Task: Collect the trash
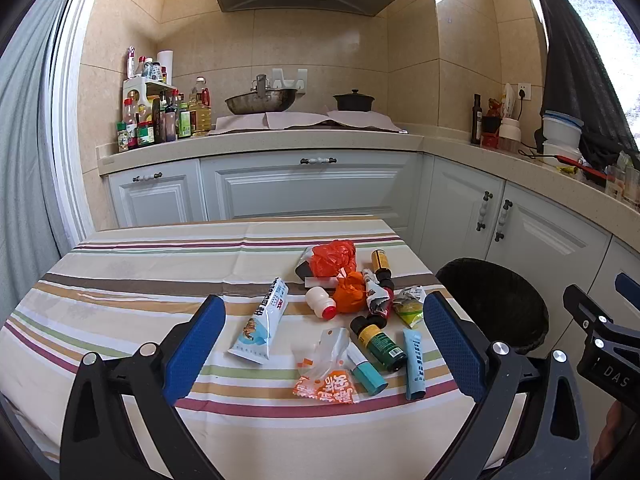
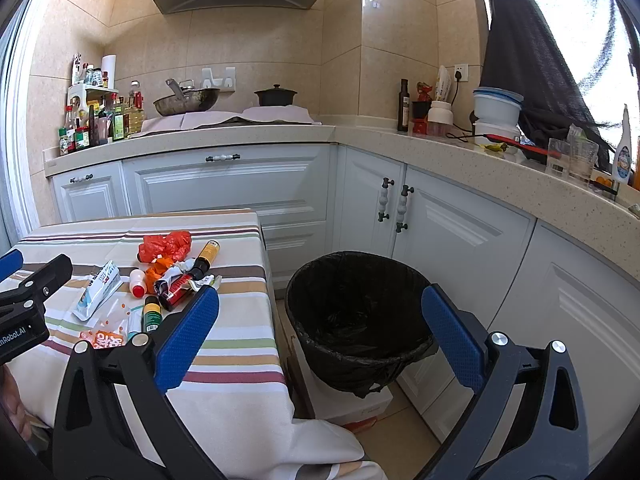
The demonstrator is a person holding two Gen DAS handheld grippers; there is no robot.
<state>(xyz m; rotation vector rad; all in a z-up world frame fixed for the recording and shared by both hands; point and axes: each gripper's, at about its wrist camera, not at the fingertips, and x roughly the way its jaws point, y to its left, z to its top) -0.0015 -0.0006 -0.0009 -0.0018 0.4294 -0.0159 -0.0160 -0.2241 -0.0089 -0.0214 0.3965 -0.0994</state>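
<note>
Left wrist view: left gripper, jaws spread fully wide, nothing between the blue pads, hanging above the near edge of the surface, which wears a striped cloth. Trash lies in a loose cluster on the right half of that surface: white and blue tube lying flat at the cluster's left; small white bottle with red cap on its side just beside it; crumpled red plastic bag at the far end; orange wrapper under and in front of it; amber vial at the far right; green bottle with yellow band lying on its side; clear packet with orange print nearest the camera; teal tube touching it; light blue sachet at the right edge; yellow-green packet beyond that. Black-lined bin stands off the surface's right side. Part of the right gripper enters at the right border.

Right wrist view: right gripper, jaws likewise fully apart and empty, held over the gap between the surface and the bin. The bin holds only its black liner as far as visible, and rests on a white box on the floor. The trash cluster lies on the surface at left, well apart from this gripper
</note>
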